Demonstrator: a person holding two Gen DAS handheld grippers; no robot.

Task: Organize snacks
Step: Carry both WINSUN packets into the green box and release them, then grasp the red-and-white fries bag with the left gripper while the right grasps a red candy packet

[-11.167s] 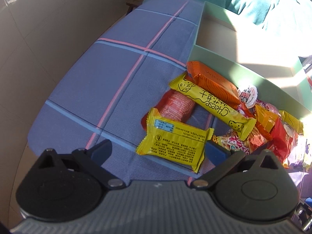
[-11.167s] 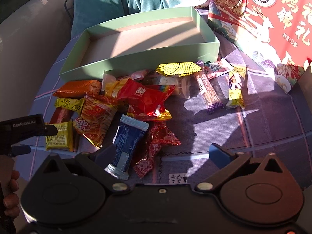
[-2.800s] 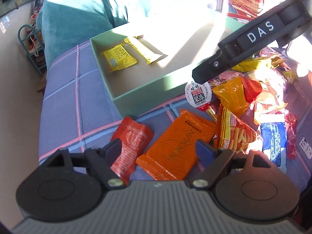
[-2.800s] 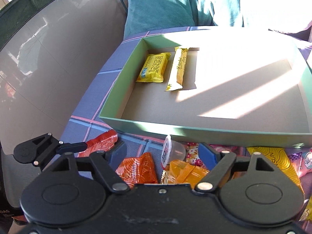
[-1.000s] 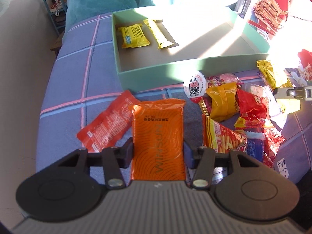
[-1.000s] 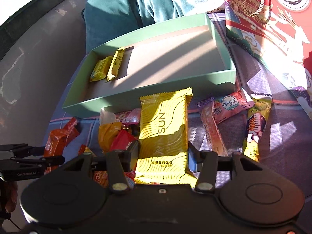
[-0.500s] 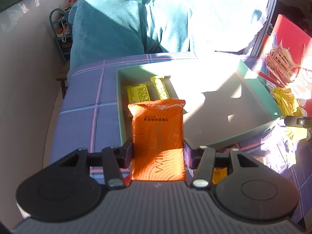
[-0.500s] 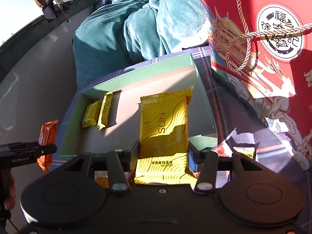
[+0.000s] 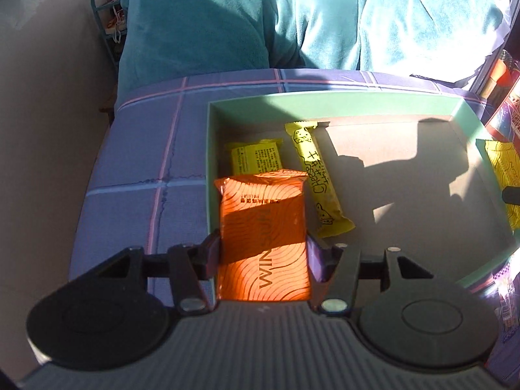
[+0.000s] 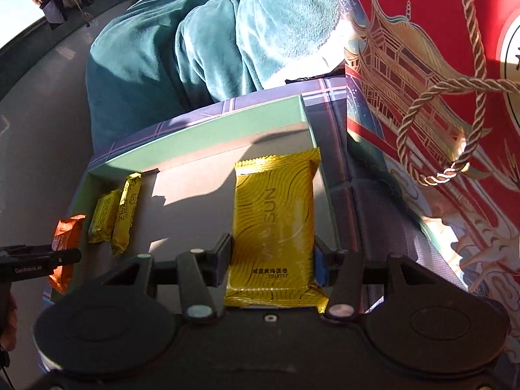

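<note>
My left gripper holds an orange snack packet over the near left corner of the green box. Its jaws are opening, with the pads still against the packet's sides. Beyond the orange packet, a square yellow packet and a yellow cheese bar lie inside the box. My right gripper holds a yellow snack packet over the right end of the box. Its jaws are opening too, pads still touching the packet. The right wrist view shows the orange packet at far left.
The box sits on a blue checked cloth. A teal blanket lies behind it. A red gift bag with a rope handle stands close to the box's right side. Most of the box floor is bare.
Both grippers have carried their packets forward from the box's near wall to over its inside. The loose snack pile has dropped out of view.
</note>
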